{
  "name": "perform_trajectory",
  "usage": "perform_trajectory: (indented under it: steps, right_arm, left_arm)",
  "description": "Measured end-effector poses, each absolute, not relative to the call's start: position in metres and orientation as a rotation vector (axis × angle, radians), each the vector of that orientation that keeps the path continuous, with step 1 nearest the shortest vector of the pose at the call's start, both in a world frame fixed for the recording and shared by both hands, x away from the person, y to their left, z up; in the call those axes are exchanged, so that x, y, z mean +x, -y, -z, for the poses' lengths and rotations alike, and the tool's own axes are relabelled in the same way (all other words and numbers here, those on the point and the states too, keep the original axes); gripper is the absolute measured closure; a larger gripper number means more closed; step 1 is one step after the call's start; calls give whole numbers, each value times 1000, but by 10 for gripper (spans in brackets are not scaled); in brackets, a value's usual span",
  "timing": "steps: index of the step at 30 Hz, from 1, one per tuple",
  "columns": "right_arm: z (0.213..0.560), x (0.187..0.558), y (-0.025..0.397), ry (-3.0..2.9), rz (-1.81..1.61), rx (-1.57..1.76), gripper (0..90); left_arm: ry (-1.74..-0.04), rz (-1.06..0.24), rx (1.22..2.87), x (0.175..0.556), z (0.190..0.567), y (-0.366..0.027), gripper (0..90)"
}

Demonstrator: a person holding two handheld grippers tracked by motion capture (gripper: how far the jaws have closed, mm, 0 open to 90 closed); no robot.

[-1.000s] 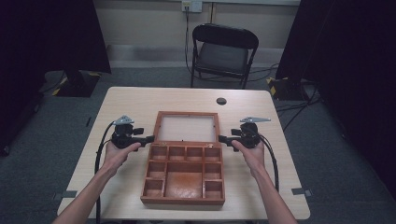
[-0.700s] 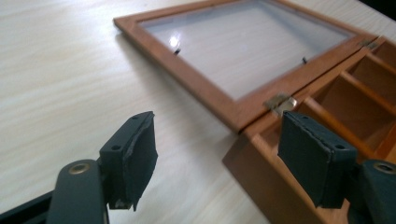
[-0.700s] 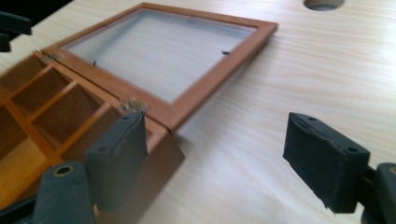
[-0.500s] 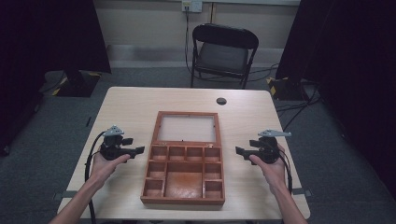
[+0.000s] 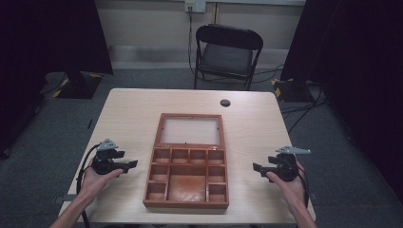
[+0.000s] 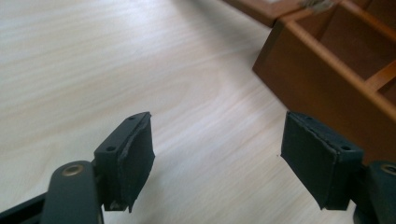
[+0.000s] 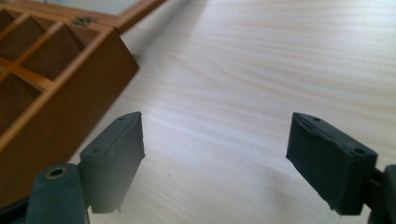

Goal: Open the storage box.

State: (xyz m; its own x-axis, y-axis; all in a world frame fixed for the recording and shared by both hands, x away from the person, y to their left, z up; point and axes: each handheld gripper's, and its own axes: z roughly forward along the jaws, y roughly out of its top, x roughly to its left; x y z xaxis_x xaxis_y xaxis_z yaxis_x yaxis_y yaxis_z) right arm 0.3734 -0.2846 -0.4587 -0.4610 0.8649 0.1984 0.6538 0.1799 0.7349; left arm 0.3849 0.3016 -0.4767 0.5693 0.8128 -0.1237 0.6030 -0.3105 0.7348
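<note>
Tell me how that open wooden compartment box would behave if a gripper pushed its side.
The wooden box looks rigid, with flat walls, so it would probably slide rather than flex. Its low, wide base makes tipping unlikely. The hinged lid, lying open flat behind it, holds a pale panel, possibly glass, so it may be fragile.

Recording lab or studio, as I see it: black curtains (image 5: 52,38) on both sides, lone folding chair (image 5: 227,52), cables (image 5: 304,107) across grey carpet, wall socket (image 5: 195,5), bare work table (image 5: 128,114).
</note>
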Motion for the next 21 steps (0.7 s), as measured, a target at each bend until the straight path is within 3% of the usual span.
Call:
perform_trajectory:
  steps: [8,15,21]
  right_arm:
    - [482,364,289,-2185,-1008,1524,149]
    - [493,363,284,-2137,-924,1490,134]
    - [499,363,272,-2107,-867,1453,21]
  left_arm:
    - [-1172,-406,2129,386,491,-304,224]
    - [-1174,-493,2096,382,499,-300,157]
    - [-1175,-510,2069,383,502,-298,96]
